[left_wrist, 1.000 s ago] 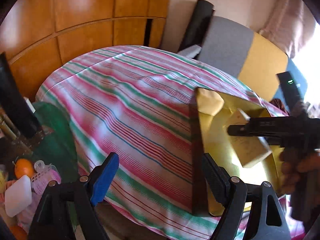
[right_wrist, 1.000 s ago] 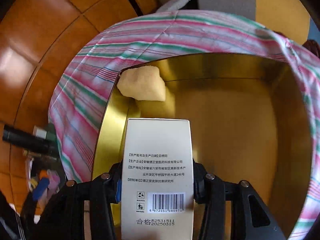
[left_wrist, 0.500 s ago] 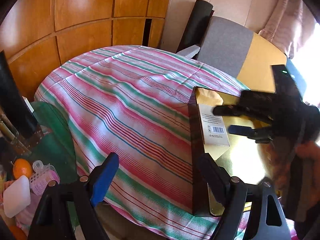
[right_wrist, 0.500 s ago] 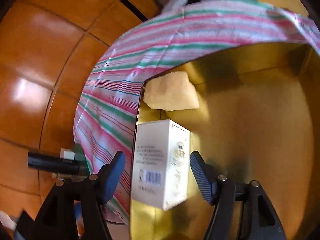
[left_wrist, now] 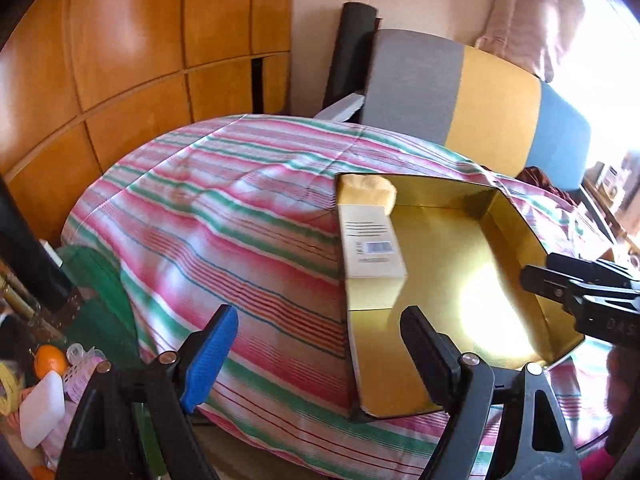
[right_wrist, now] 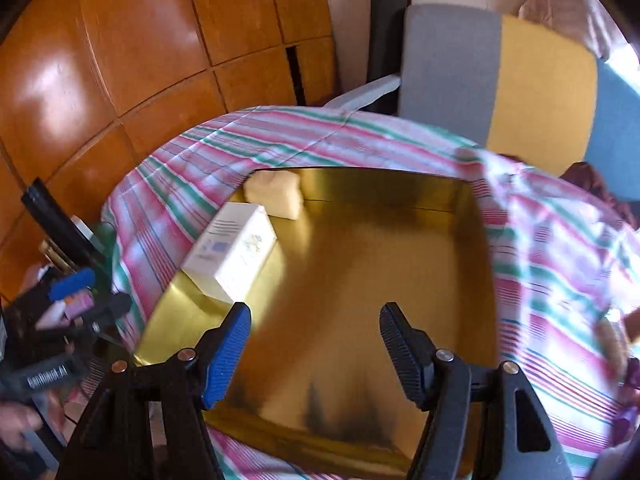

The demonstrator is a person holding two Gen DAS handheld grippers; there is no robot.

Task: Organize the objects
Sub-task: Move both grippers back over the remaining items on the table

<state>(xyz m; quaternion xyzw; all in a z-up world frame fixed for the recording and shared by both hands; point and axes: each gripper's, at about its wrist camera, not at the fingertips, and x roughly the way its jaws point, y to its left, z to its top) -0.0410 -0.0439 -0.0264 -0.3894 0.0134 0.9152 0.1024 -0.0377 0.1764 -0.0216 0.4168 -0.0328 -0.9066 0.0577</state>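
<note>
Nearest the right wrist camera, the right gripper (right_wrist: 314,344) hung over the near part of the gold tin (right_wrist: 486,248), its jaws partly apart with nothing between them. The left gripper (left_wrist: 316,354) stood beside the tin's near left corner, above the striped cloth (left_wrist: 224,232), its jaws wide apart and likewise empty; one of its fingers (left_wrist: 208,356) carried a blue pad.

A little farther in, the white box (right_wrist: 232,256) lay on its side along the tin's left wall, barcode face up in the left wrist view (left_wrist: 370,242). Just beyond it, in the far left corner of the tin, sat a pale yellow sponge-like lump (right_wrist: 276,194), close to the box's far end; whether the two touched could not be told. The rest of the tin's floor was bare.

Beyond the tin the cloth ran on over the counter toward a grey, yellow and blue chair back (left_wrist: 460,92) and wooden wall panels (left_wrist: 132,52).

Judging by the layout, two things were already packed. Down at the left edge, below the counter, a heap held an orange (left_wrist: 50,360), a white bar (left_wrist: 42,408) and other small items, which probably remained to be sorted, and the tin had plenty of room for them.
</note>
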